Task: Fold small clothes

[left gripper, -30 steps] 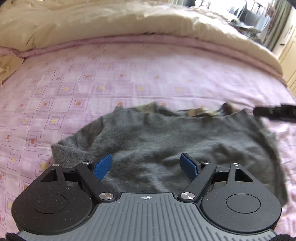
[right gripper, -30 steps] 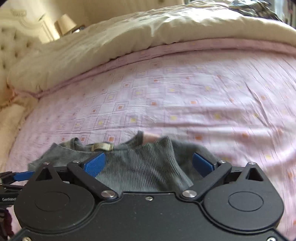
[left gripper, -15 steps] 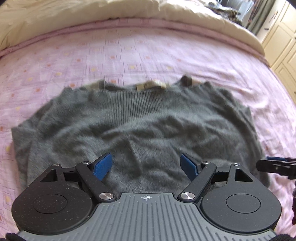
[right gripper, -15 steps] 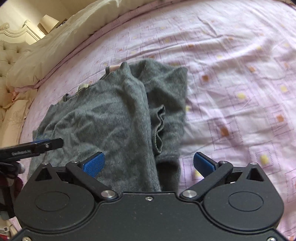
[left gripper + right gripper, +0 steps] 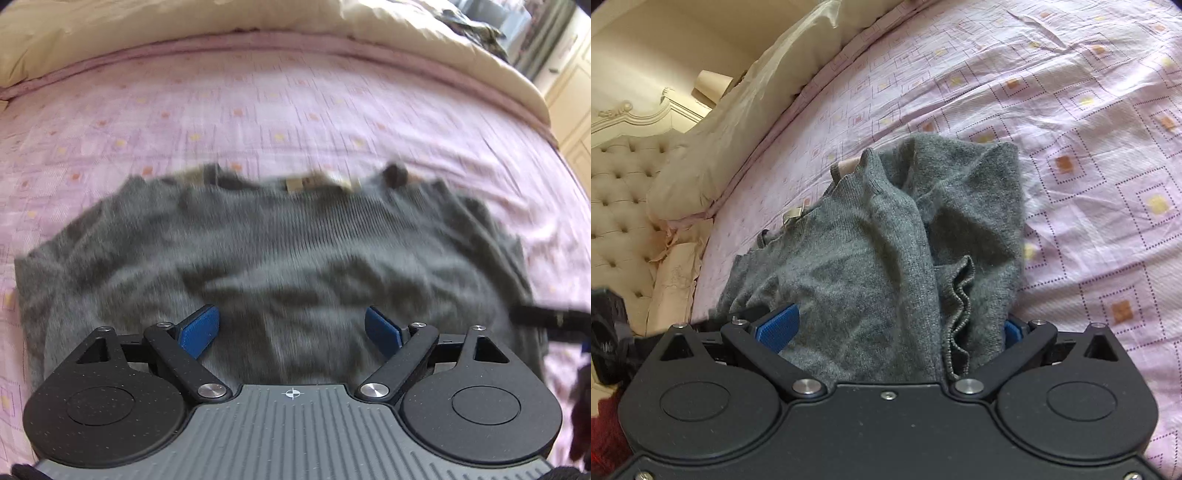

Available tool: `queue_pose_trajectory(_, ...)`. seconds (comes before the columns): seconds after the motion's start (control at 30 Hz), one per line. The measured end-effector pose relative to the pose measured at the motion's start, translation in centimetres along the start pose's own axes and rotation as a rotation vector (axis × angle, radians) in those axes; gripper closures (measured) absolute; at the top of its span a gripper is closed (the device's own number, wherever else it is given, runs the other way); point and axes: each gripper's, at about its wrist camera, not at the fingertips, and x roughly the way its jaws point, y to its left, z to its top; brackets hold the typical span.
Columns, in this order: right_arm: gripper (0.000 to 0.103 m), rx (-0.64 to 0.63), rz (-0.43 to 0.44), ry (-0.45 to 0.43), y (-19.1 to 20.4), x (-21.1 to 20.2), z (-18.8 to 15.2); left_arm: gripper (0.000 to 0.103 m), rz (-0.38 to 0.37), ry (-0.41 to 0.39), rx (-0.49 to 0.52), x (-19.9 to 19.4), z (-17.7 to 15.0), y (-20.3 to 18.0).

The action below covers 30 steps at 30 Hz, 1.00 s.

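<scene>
- A grey knitted sweater (image 5: pixel 280 258) is spread on the pink patterned bed sheet (image 5: pixel 295 110), neckline and label (image 5: pixel 299 183) toward the far side, hem nearest the cameras.
- In the right wrist view the sweater's right side (image 5: pixel 960 206) is seen bunched into folds, with a rippled ribbed edge (image 5: pixel 956 295) lying loose.
- The left gripper (image 5: pixel 291 332) is held over the hem with its fingers (image 5: pixel 197 332) spread wide; nothing is clasped between them.
- The right gripper (image 5: pixel 890 328) is also held with fingers apart; cloth lies between them, and part of the far finger is hidden by it, but no clamping is seen.
- The step is judged to be flattening before the first fold.
- The bunched right side is best taken at its outer edge and drawn outward until the ripples are gone.
- Only one layer of knit should be pinched, low to the sheet.
- The hem should be steadied on the left while the right is pulled, so that the neckline is not dragged askew.
</scene>
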Motion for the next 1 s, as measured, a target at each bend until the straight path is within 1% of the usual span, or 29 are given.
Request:
queue_pose_trajectory(0.1,0.0,-0.039,-0.002,-0.018,0.2,0.0,-0.5,0.017,0.031,0.01,-0.013,1.3,1.5,0.1)
queue_pose_trajectory(0.2,0.0,-0.074,-0.038,-0.021,0.9,0.2,-0.8,0.017,0.062,0.043,-0.016,3.1,2.4,0.4)
queue_pose_trajectory(0.27,0.0,-0.091,-0.063,-0.021,1.4,0.4,-0.9,0.013,0.093,0.05,0.012,4.0,2.7,0.2)
queue_pose_trajectory(0.33,0.0,-0.101,-0.074,-0.022,1.6,0.5,-1.0,0.006,0.109,0.066,0.06,4.7,3.0,-0.5)
queue_pose_trajectory(0.4,0.0,-0.094,-0.064,-0.024,1.4,0.3,-1.0,0.004,0.112,0.073,0.069,5.0,3.2,-0.8)
queue_pose_trajectory(0.47,0.0,-0.068,-0.043,-0.024,0.9,0.1,-0.8,0.005,0.104,0.078,0.057,4.7,3.4,-0.6)
queue_pose_trajectory(0.57,0.0,-0.024,-0.009,-0.011,0.2,0.0,-0.3,0.006,0.084,0.037,0.048,2.8,3.2,-0.4)
queue_pose_trajectory(0.63,0.0,-0.004,0.01,-0.001,-0.2,0.0,0.0,0.006,0.076,0.009,0.05,1.1,2.3,-0.6)
queue_pose_trajectory(0.73,0.0,0.007,0.025,0.012,-0.4,-0.1,0.2,0.006,0.067,-0.001,0.051,-0.9,0.4,-0.8)
queue_pose_trajectory(0.83,0.0,-0.005,0.011,0.023,-0.1,0.1,0.2,0.006,0.064,0.007,0.054,-2.1,-1.9,-1.0)
queue_pose_trajectory(0.9,0.002,-0.023,-0.014,0.027,0.4,0.3,0.2,0.006,0.067,0.027,0.067,-2.2,-3.1,-1.2)
queue_pose_trajectory(0.93,0.005,-0.032,-0.028,0.03,0.6,0.4,0.2,0.006,0.07,0.042,0.071,-2.1,-3.7,-1.3)
queue_pose_trajectory(1.0,0.015,-0.04,-0.041,0.041,1.0,0.6,0.2,0.006,0.074,0.073,0.073,-1.3,-4.6,-0.9)
